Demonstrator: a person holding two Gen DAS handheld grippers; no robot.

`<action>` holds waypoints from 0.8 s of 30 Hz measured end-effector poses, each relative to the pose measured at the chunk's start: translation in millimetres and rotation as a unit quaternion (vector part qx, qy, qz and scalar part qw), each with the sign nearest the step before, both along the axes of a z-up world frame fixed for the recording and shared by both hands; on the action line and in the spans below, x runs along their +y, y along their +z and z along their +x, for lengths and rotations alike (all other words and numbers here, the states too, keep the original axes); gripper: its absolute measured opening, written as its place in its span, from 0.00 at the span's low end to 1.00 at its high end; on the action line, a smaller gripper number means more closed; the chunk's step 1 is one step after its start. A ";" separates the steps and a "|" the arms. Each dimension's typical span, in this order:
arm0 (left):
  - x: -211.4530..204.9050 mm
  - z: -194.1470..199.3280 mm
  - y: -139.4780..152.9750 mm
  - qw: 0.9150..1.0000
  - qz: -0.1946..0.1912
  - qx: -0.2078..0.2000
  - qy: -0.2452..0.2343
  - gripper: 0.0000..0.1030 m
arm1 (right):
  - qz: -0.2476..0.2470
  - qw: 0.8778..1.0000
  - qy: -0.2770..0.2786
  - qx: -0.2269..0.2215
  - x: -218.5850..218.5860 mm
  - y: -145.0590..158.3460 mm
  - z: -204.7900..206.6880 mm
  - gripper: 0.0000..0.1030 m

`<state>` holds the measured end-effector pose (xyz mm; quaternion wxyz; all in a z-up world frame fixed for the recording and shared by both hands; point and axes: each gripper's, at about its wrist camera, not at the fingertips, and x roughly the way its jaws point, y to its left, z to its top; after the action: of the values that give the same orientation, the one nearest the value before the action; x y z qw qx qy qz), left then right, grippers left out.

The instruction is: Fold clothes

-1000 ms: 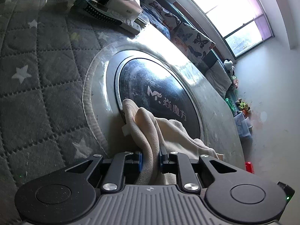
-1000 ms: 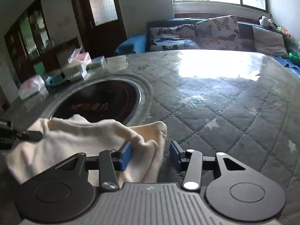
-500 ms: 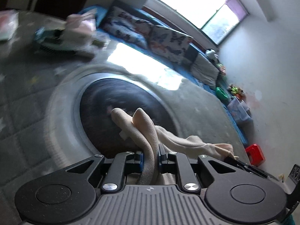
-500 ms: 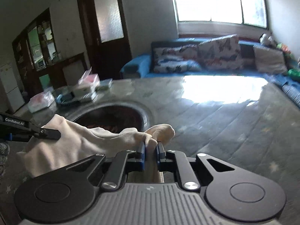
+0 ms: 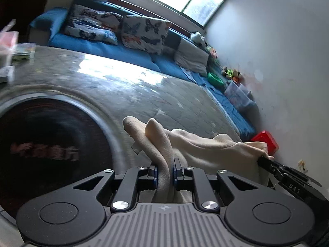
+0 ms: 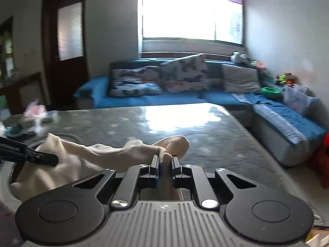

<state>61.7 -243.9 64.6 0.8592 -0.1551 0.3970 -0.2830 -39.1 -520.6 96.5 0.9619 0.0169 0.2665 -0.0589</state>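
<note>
A cream cloth garment (image 5: 197, 144) hangs in the air above the grey quilted table (image 5: 144, 94), stretched between both grippers. My left gripper (image 5: 165, 169) is shut on one bunched edge of it. My right gripper (image 6: 165, 163) is shut on another bunched edge of the cream garment (image 6: 107, 152). In the left wrist view the right gripper (image 5: 265, 157) holds the cloth at the far right. In the right wrist view the left gripper (image 6: 54, 160) pinches it at the left. The lower part of the garment is hidden behind the gripper bodies.
A round dark inset hob (image 5: 41, 144) with a metal ring sits in the table. Boxes and tissue packs (image 6: 35, 117) lie at the table's far left. A blue sofa (image 6: 164, 96) with butterfly cushions runs behind and along the right wall. A red box (image 5: 265, 140) is on the floor.
The right gripper closed on the garment's edge. Both grippers then rose, lifting the cloth off the table and spreading it between them; both views tilted up toward the sofa and window.
</note>
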 end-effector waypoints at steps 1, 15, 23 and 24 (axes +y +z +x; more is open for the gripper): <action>-4.8 2.4 -3.5 1.000 0.004 0.003 -0.004 0.14 | -0.001 1.000 -0.009 0.004 -5.2 -2.5 1.5 0.10; -46.7 26.5 -30.2 0.998 0.050 0.011 -0.034 0.31 | -0.011 0.991 -0.096 0.093 -39.7 -58.1 33.1 0.11; -41.2 29.8 -19.8 0.997 0.069 -0.019 -0.021 0.32 | 0.032 0.996 -0.042 0.066 -23.7 -49.5 41.5 0.14; -40.6 30.2 -18.5 0.997 0.071 -0.023 -0.019 0.31 | 0.038 0.996 -0.031 0.069 -21.0 -52.0 46.2 0.14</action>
<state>91.9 -284.5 46.0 0.8715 -0.0792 0.3991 -0.2738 7.1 -541.6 44.5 0.9376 0.0576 0.3335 -0.0800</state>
